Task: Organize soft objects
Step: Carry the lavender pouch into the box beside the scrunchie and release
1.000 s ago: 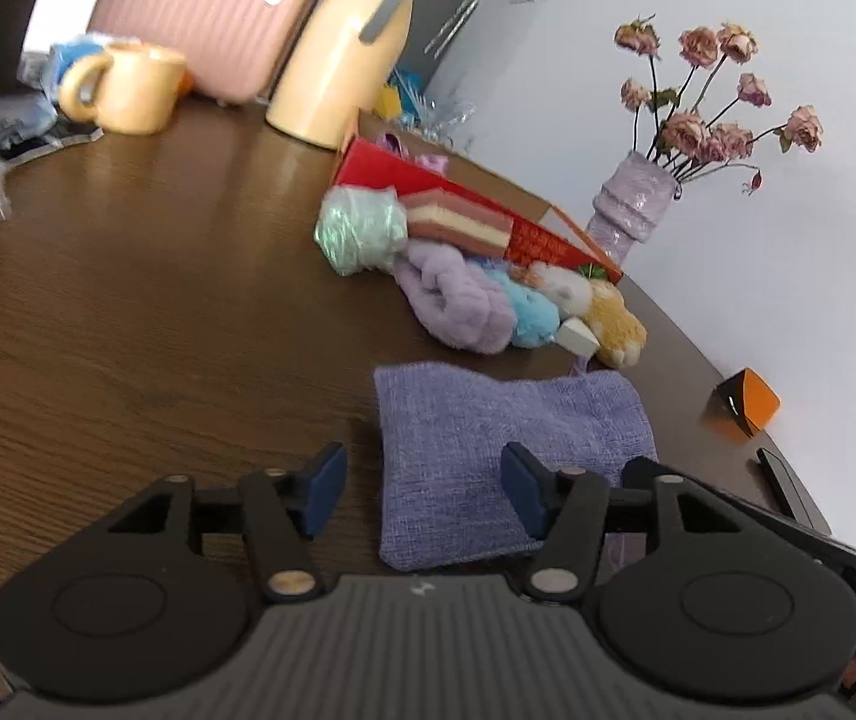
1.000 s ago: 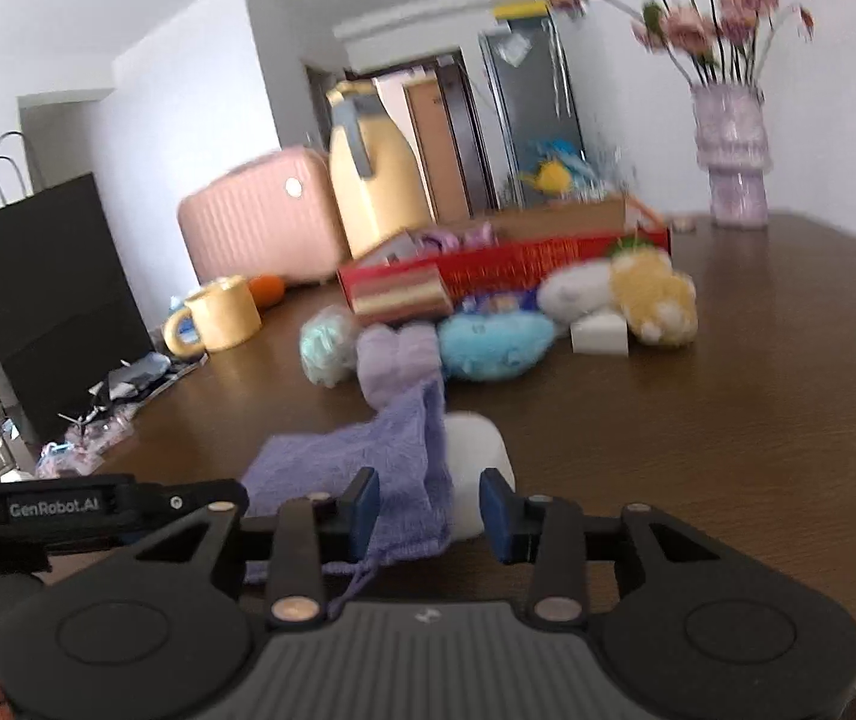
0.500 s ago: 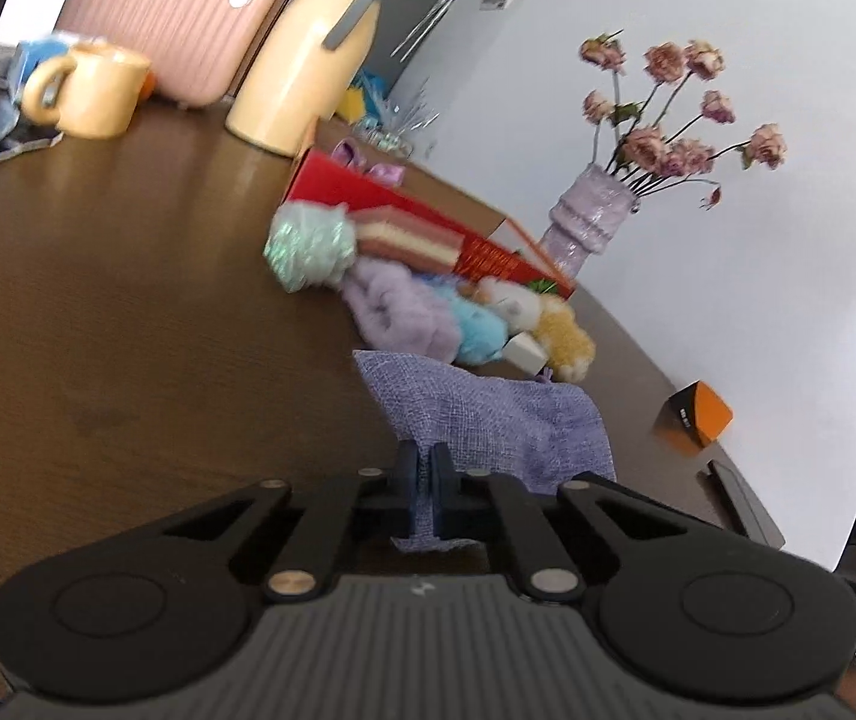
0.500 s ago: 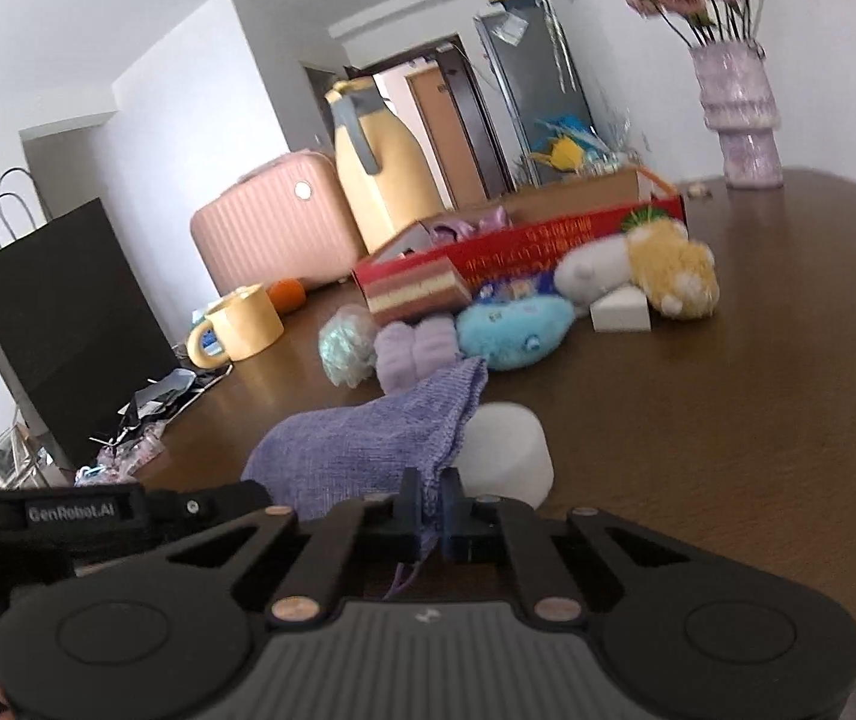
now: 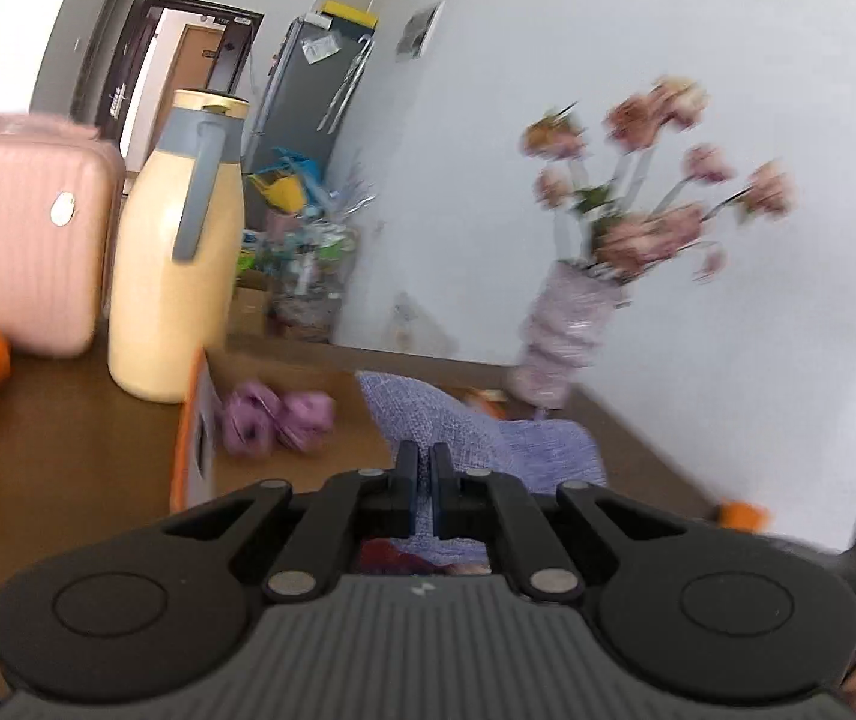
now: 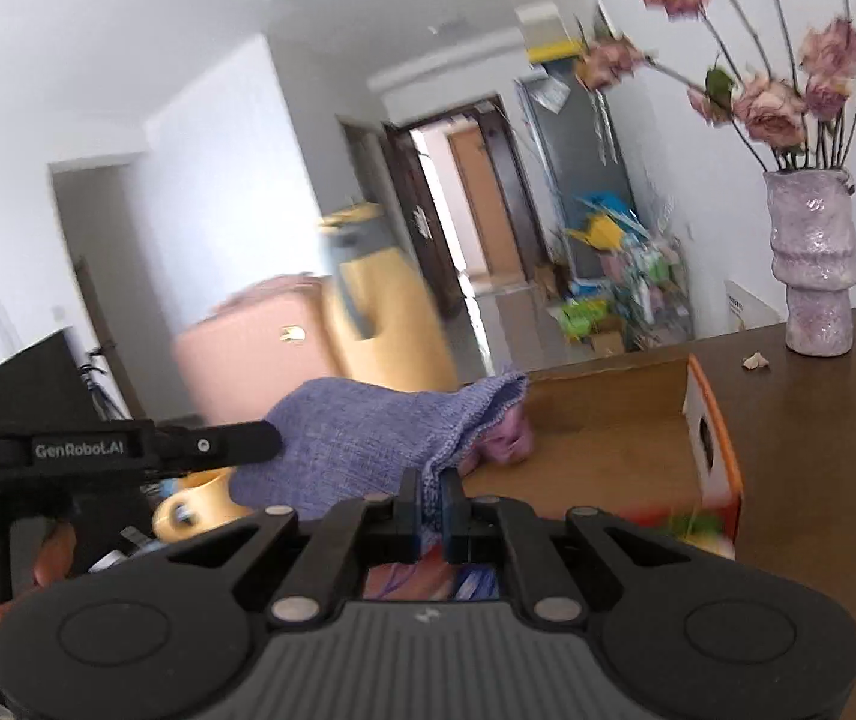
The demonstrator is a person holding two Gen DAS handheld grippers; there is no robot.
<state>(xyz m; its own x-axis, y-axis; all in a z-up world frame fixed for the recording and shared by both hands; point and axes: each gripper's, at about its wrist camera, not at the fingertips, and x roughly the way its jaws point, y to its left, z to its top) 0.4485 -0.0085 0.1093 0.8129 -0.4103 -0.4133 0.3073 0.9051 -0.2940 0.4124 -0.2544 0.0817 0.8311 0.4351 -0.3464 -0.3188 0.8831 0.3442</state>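
A: Where is the purple cloth bag (image 6: 368,426)?

B: It hangs in the air over the cardboard box (image 6: 608,420). The left gripper (image 5: 422,468) pinches one edge, and the right gripper (image 6: 428,492) pinches another.

A: What is inside the box?

B: A pink fuzzy toy (image 5: 275,420). A vase of dried roses (image 6: 815,264) stands on the brown table (image 6: 818,450) nearby.

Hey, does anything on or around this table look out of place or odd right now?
One small thing: a pale scrap, maybe a fallen petal, lies on the table beside the vase. The purple cloth hangs bunched between the left claw and right claw, which is just handling.
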